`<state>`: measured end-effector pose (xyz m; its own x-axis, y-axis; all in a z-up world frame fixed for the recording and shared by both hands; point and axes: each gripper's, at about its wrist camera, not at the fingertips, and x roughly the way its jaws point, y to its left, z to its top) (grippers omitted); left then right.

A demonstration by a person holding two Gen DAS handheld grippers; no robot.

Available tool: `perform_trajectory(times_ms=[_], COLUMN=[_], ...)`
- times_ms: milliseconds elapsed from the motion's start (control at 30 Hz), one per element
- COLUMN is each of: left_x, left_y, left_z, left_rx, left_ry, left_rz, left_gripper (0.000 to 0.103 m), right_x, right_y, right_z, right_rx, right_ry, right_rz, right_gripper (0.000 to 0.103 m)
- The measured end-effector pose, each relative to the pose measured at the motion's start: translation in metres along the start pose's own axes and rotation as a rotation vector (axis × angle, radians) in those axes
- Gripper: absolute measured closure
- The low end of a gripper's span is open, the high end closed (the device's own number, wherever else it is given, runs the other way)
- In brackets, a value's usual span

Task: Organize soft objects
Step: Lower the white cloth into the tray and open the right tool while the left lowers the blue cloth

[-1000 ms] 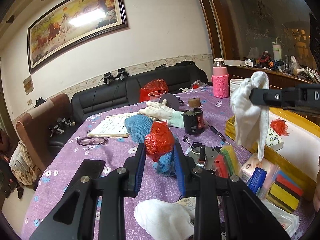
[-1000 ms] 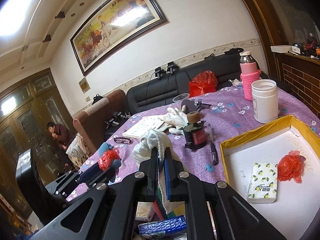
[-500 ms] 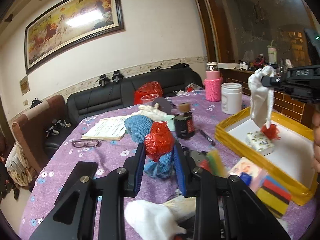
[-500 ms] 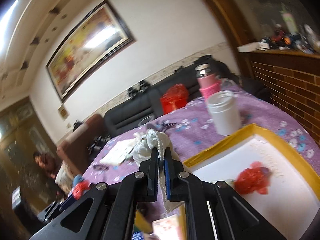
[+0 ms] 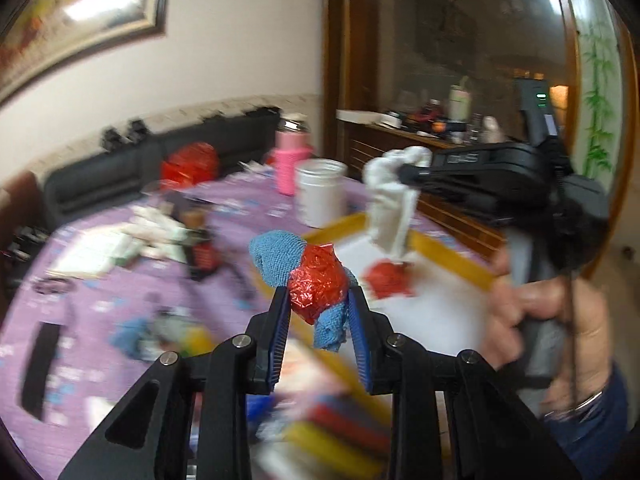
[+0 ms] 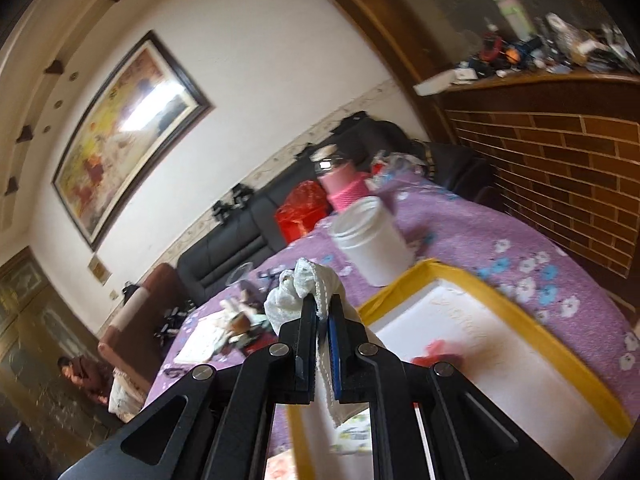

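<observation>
Grip is maintained by the left gripper (image 5: 319,304) on a blue knitted cloth (image 5: 276,254) bundled with a red crinkled bag (image 5: 318,282); the bundle is clamped between the partly closed fingers above the purple floral worktop (image 5: 100,304). A white cloth (image 6: 298,294) is pinched by the right gripper (image 6: 322,312), whose fingers are nearly closed, and is suspended over the near edge of the yellow-rimmed tray (image 6: 576,364). A second red bag (image 5: 386,280) is seen inside the tray. A white jar (image 6: 372,248) is located just beyond the tray's far edge.
</observation>
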<state>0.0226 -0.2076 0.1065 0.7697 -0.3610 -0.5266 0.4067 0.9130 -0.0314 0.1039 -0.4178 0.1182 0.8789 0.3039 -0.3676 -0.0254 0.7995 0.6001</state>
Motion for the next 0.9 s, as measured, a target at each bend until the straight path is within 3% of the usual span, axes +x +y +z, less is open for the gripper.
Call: perform_trajectory(times_ms=[167,400,700,900], left_x=[0.036,0.077,0.082,0.083], left_y=[-0.032,-0.043,-0.052,-0.056], left_z=[-0.002,-0.02,-0.033,-0.035], left_rx=[-0.024,-0.044,0.002,0.026], left_ry=[0.089,0.2,0.209,0.206], left_rz=[-0.096,-0.121,-0.122,-0.115], left_gripper=[0.075,0.075,0.075,0.075], right_x=[0.002,0.012,0.02,0.034], right_y=[-0.036,-0.064,-0.066,-0.068], right_z=[0.013,0.017,0.011,0.003], right_rx=[0.08,0.138,0.11,0.13], right_ry=[0.025,0.084,0.116,0.183], right_rz=[-0.037,-0.084,-0.185,-0.156], right_gripper=[0.097,0.097,0.097,0.096])
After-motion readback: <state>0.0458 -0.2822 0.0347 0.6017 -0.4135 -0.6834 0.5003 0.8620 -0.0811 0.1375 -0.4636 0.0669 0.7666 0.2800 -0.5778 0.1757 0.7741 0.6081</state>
